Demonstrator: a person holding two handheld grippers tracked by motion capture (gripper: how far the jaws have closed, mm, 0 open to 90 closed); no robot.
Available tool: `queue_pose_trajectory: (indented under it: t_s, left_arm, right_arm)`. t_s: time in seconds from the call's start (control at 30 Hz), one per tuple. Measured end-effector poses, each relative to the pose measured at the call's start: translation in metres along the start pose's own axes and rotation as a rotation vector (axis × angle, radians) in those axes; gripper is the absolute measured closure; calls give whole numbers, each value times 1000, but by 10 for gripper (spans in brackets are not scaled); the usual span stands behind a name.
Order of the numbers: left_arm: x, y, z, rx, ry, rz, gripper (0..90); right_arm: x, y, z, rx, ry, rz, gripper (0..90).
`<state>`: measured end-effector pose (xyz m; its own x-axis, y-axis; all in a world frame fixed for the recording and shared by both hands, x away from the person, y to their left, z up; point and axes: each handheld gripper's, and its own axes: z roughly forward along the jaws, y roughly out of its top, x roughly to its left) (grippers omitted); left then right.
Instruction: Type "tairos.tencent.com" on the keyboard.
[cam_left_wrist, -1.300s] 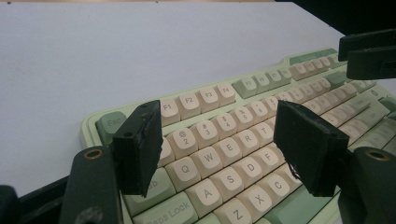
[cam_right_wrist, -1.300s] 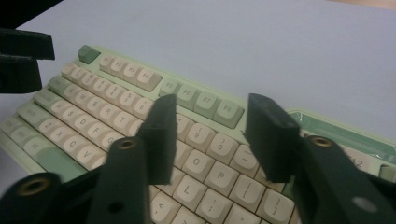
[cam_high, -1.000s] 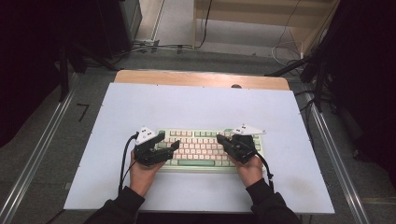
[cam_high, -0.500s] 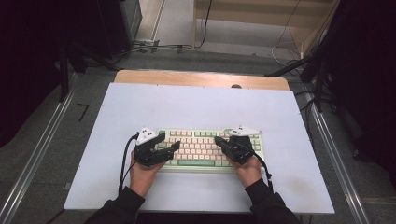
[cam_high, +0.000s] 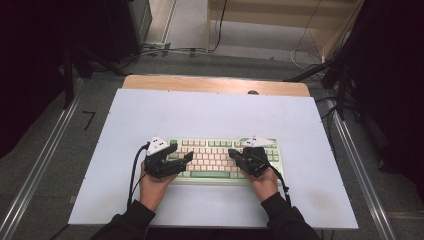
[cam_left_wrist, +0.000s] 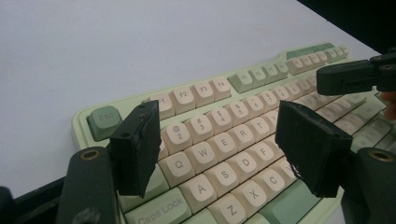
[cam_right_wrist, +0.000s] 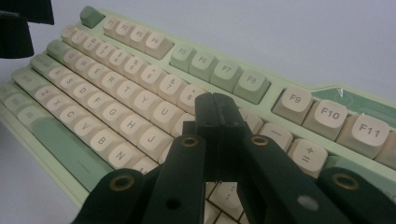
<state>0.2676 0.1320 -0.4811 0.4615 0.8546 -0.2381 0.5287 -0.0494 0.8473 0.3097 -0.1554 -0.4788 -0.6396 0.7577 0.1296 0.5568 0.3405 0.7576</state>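
Keyboard (cam_high: 215, 160) under both claws | left claw (cam_left_wrist: 219, 149) wide, empty | right claw (cam_right_wrist: 215, 109) pressed together over keys

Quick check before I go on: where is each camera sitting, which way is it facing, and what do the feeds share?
High view: above the person's side, facing forward and down on the table; shows both forearms, left tool and right tool.
Left gripper view: rides the left tool, looking across the keyboard between spread jaws.
Right gripper view: rides the right tool, jaws together over the keyboard's right half.
Shared: all three show the keyboard; each gripper view catches the other tool.
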Motion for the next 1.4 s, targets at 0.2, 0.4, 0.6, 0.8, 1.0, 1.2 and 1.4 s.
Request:
queue_pose_trajectory:
  t_s: [0.2,0.4,0.6,0.8,1.0,1.2,1.4]
  left_arm:
    - [0,0,1,6,2,1,316]
    - [0,0,1,5,1,1,316]
    - [0,0,0,2,-1,0,316]
    - [0,0,0,3,-2,0,317]
    - [0,0,0,5,-2,1,317]
    - [0,0,0,7,0,4,318]
    - [0,0,0,9,0,9,330]
  right_arm:
    - [0,-3,6,37,0,-6,874]
    - [0,-2,6,49,10,7,874]
    - [-2,3,-5,-16,19,36,720]
    - [-5,7,-11,-60,-27,39,284]
    - [-7,7,-14,-71,-41,38,218]
    - [-7,8,-16,-79,-44,40,214]
    - [-7,8,-16,-78,-43,39,214]
